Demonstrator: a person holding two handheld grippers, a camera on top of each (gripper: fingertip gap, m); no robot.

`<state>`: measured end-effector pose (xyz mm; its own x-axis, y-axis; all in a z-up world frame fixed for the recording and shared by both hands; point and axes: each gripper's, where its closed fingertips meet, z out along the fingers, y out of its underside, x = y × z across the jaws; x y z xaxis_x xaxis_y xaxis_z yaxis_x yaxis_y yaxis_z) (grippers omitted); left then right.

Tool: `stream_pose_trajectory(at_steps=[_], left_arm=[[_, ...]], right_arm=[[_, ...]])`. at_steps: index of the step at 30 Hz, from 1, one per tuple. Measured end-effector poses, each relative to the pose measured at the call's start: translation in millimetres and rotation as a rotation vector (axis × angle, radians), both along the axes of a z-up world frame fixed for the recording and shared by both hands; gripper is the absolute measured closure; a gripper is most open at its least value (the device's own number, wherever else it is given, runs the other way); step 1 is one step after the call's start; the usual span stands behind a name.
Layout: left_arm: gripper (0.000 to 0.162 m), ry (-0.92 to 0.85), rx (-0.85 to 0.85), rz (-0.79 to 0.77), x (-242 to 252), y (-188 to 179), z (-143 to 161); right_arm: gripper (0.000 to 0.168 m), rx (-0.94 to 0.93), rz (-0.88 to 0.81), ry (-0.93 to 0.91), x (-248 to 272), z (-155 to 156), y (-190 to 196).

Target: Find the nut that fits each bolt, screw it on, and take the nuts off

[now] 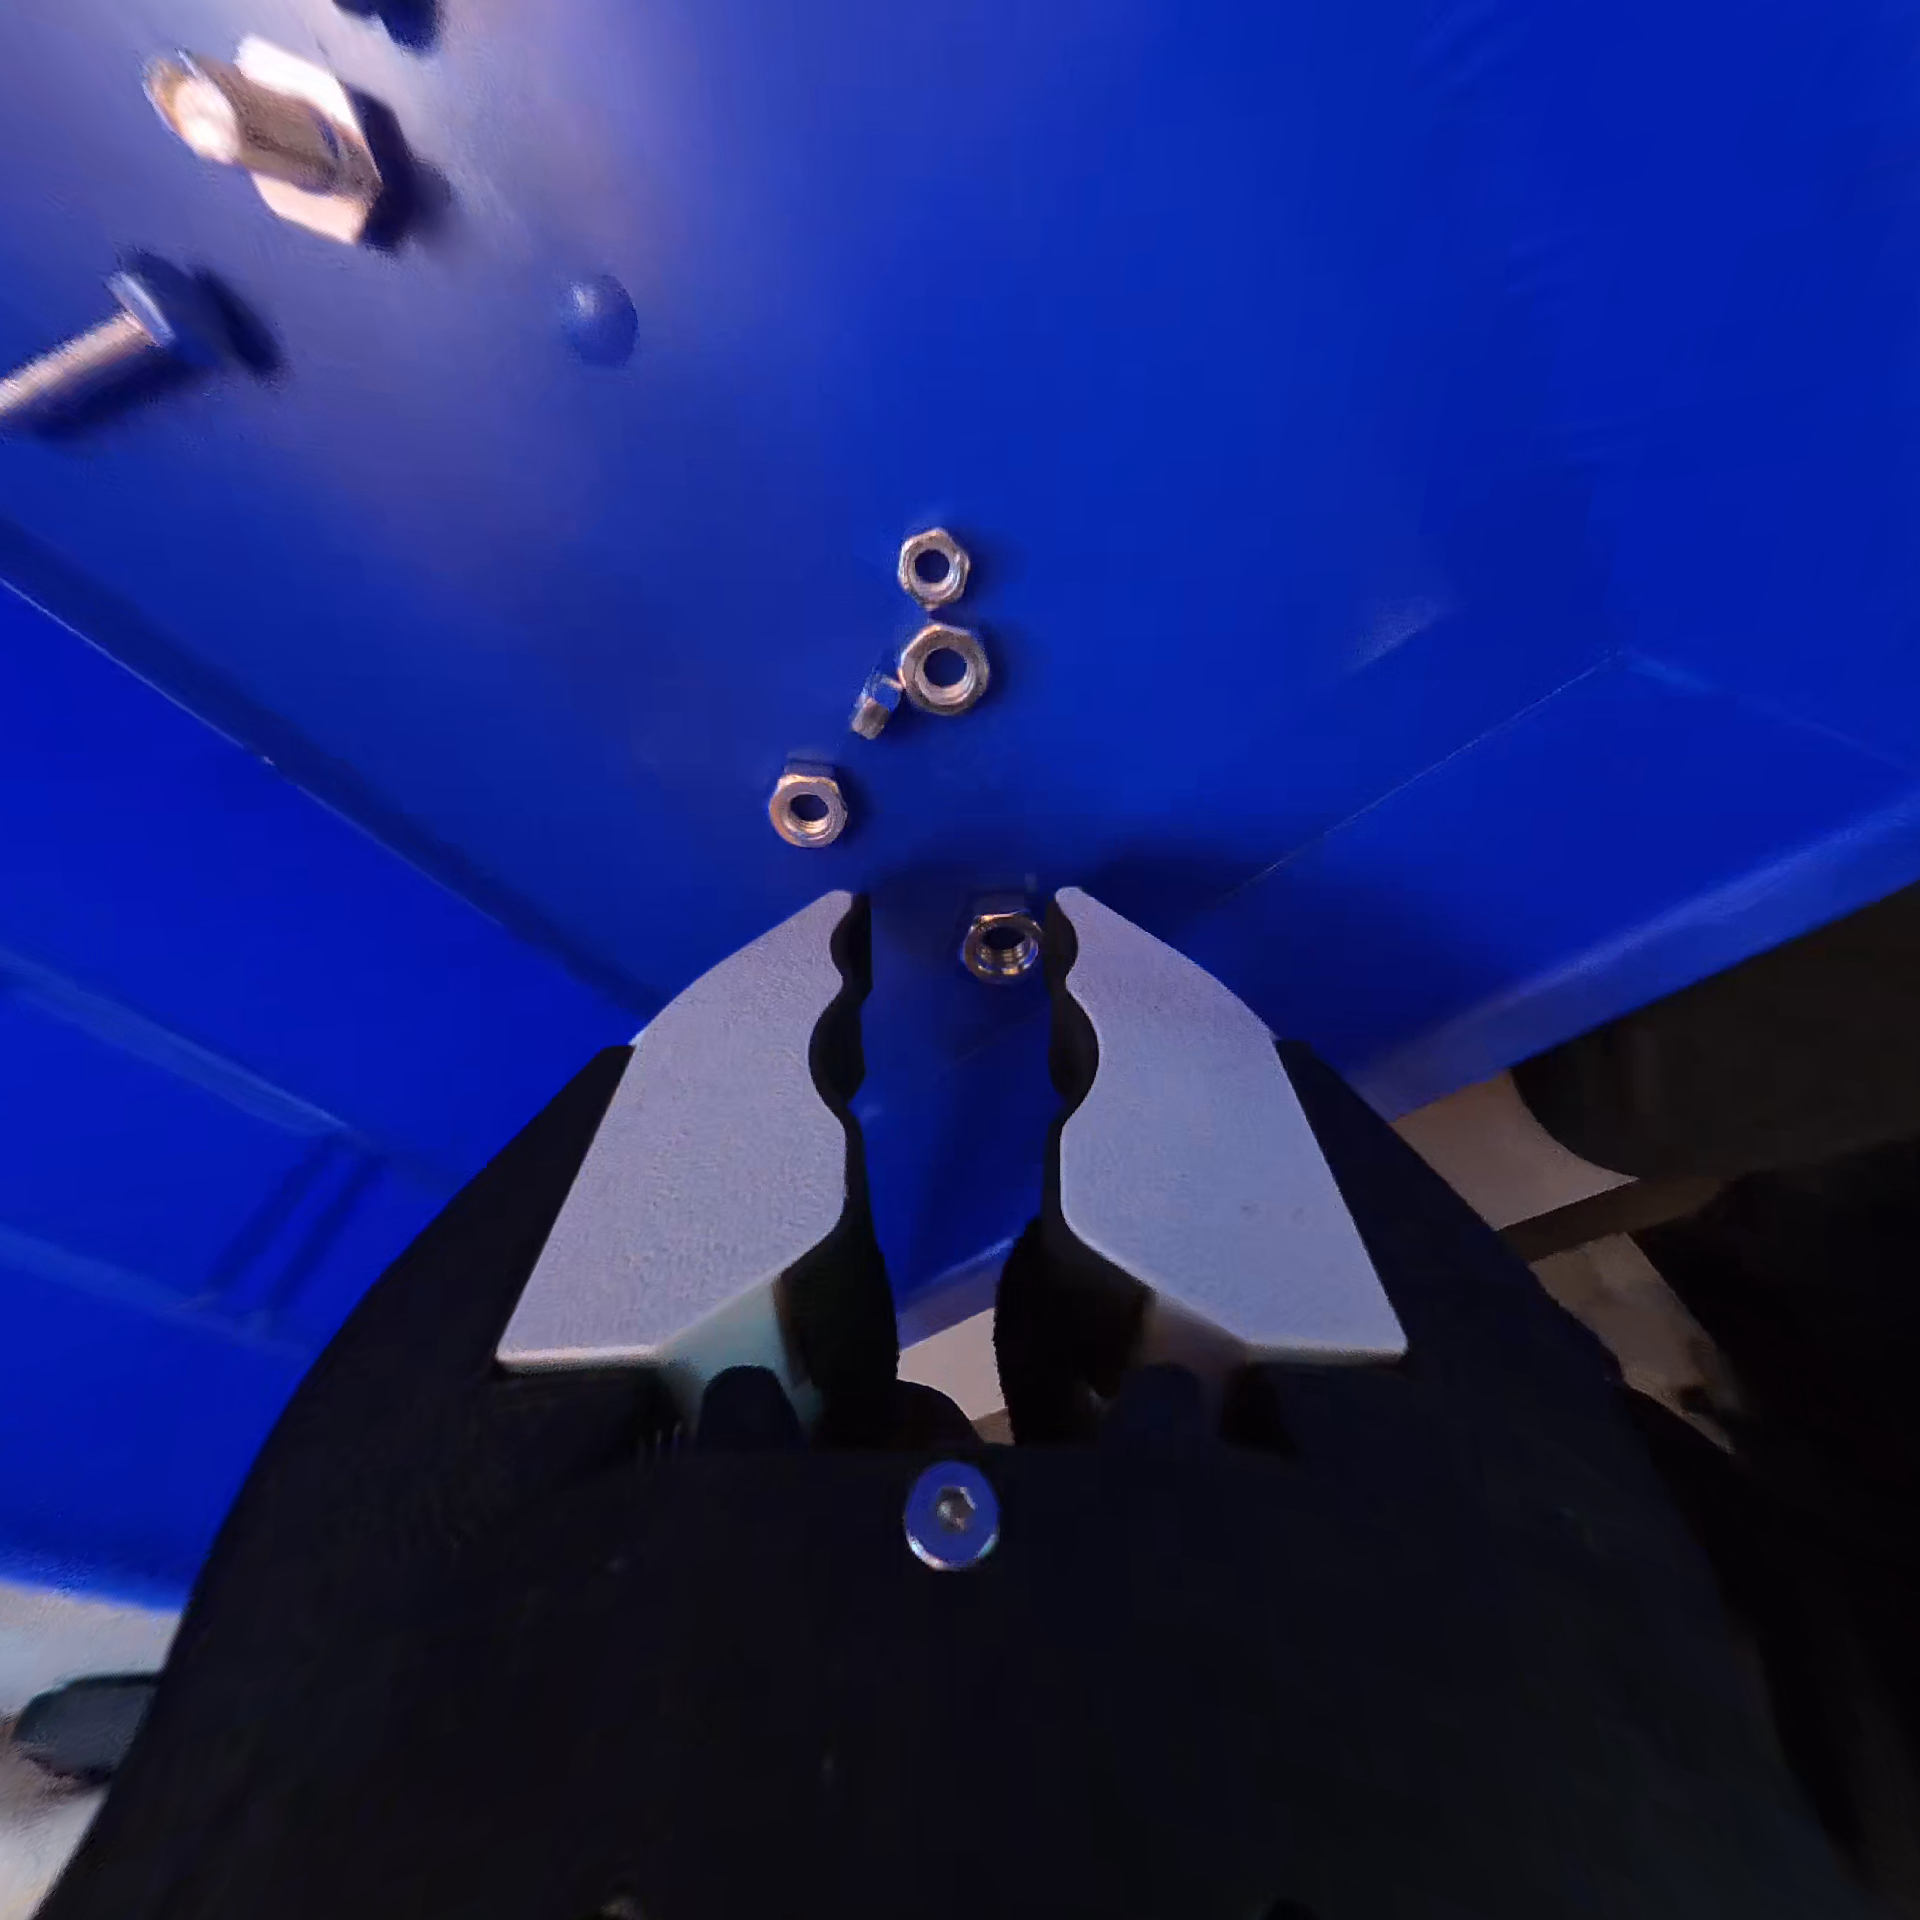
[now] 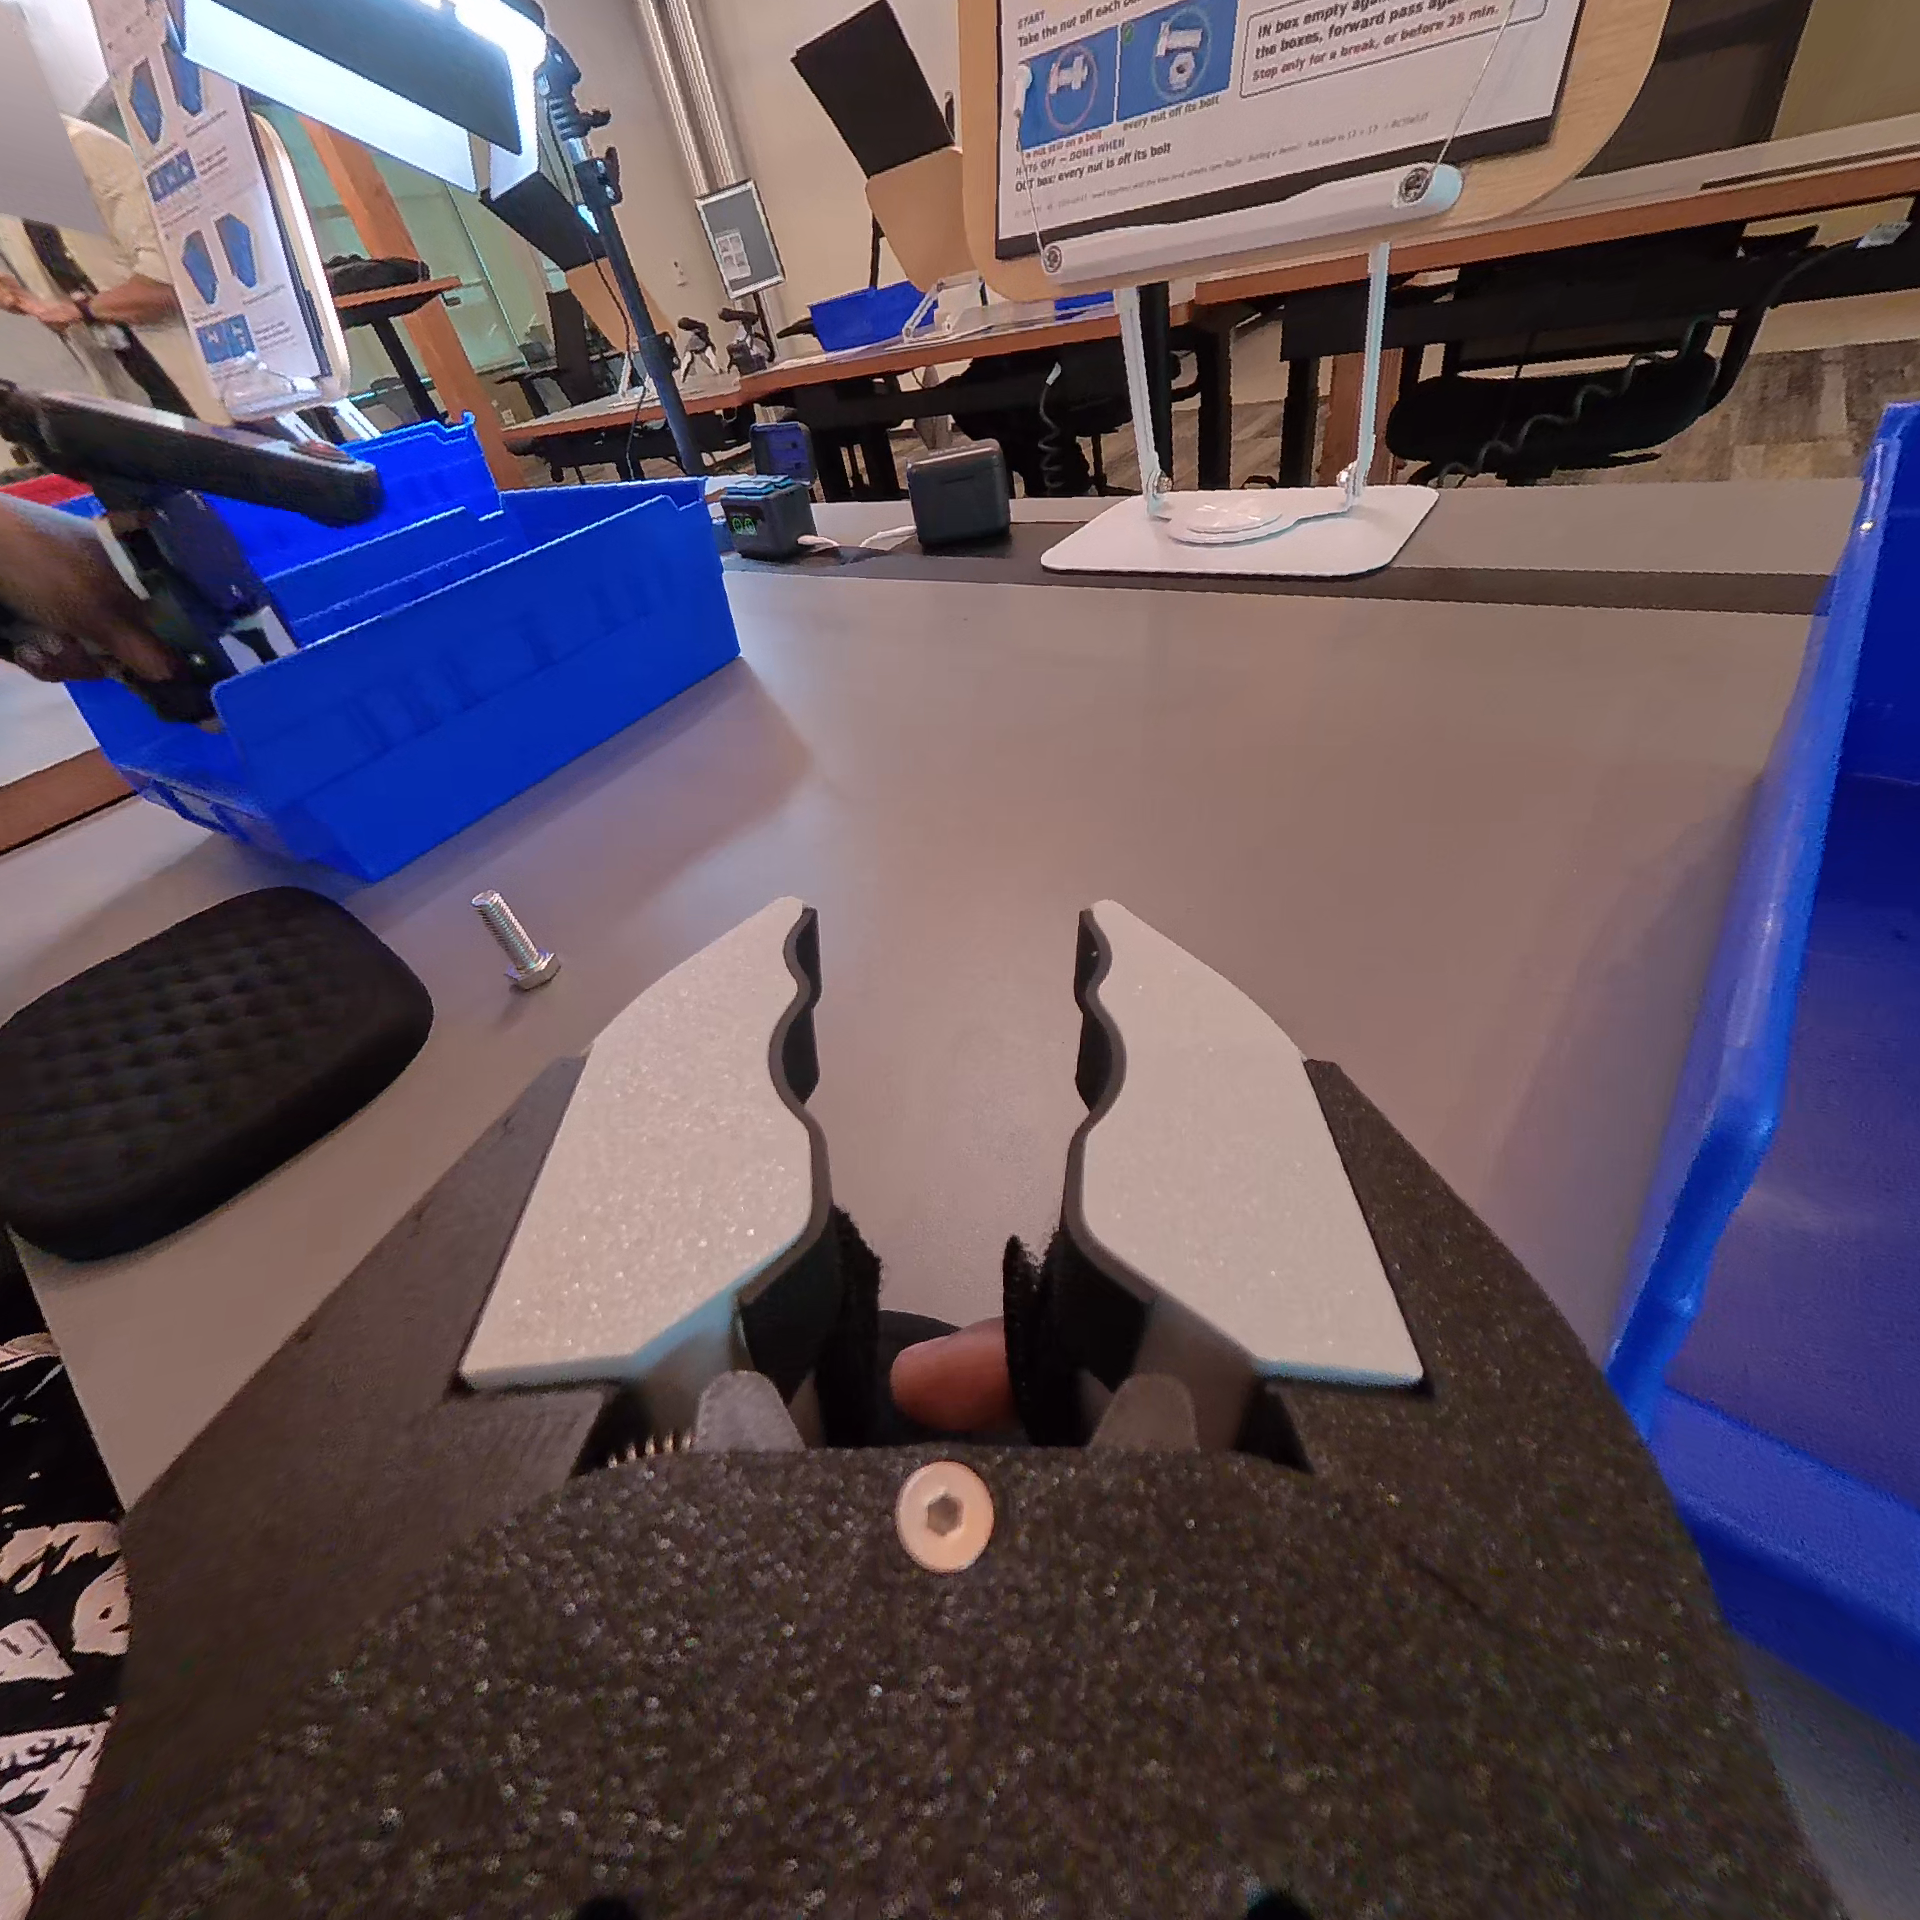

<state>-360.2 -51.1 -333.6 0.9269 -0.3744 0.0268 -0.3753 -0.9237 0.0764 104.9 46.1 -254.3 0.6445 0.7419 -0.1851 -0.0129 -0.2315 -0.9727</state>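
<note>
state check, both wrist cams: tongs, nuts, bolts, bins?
left tongs: open, inside the left blue bin, a loose nut between the tips
four more nuts: loose on the bin floor
bolt in bin: lying, bare
right tongs: open, empty, over the table
bolt on table: standing on its head, no nut
right blue bin: contents not visible

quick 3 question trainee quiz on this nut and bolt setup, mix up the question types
1. True or false: the right gripper holds a bolt.
2. The left gripper has which between its tips? A a nut B a bolt C nothing
3. Fill in: the lone bolt on the grey table stands beside a black ____.

Key: 1 false; 2 A; 3 pad
</note>
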Motion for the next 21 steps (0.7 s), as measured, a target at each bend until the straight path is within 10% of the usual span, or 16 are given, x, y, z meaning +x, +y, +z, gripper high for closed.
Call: stream_pose_trajectory(at_steps=[21], left_arm=[[0.142, -0.059, 0.020, -0.031, 5.4, -10.1, 1.4]], right_arm=[[0.121, -0.005, -0.004, 0.006, 0.9, 0.1, 0.9]])
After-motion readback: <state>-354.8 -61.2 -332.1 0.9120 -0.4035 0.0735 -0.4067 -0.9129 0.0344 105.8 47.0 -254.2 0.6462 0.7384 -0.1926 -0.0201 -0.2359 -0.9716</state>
